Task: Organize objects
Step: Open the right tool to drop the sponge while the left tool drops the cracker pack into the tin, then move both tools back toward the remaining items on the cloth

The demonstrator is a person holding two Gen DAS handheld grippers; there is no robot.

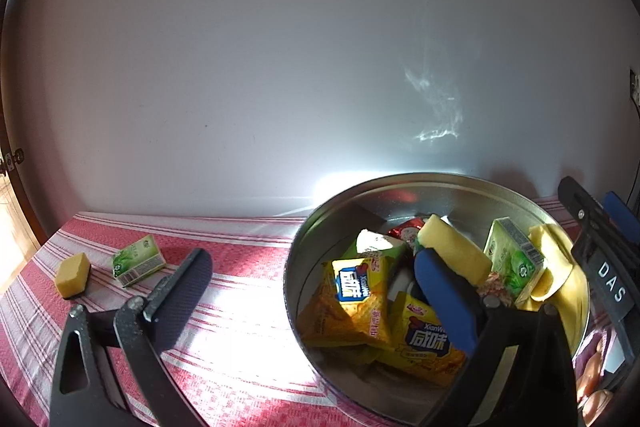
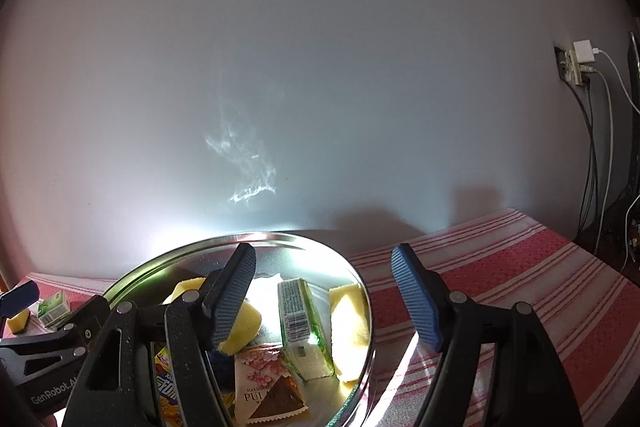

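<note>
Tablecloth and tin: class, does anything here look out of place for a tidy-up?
Yes. A yellow sponge and a green carton lie on the striped tablecloth, apart from the round tin that holds the other snacks and sponges.

Shiny metal tin (image 1: 304, 243), woven striped cloth (image 1: 240, 307), glossy wrappers (image 1: 352, 303), seemingly spongy yellow blocks (image 1: 73, 274)

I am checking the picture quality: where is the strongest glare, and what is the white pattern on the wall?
Left wrist view: sunlight washes out the striped cloth beside the metal tin. Right wrist view: the tin's floor is blown out, and the wispy pattern looks like light reflected off it, probably. Both views curve strongly at the edges.
</note>
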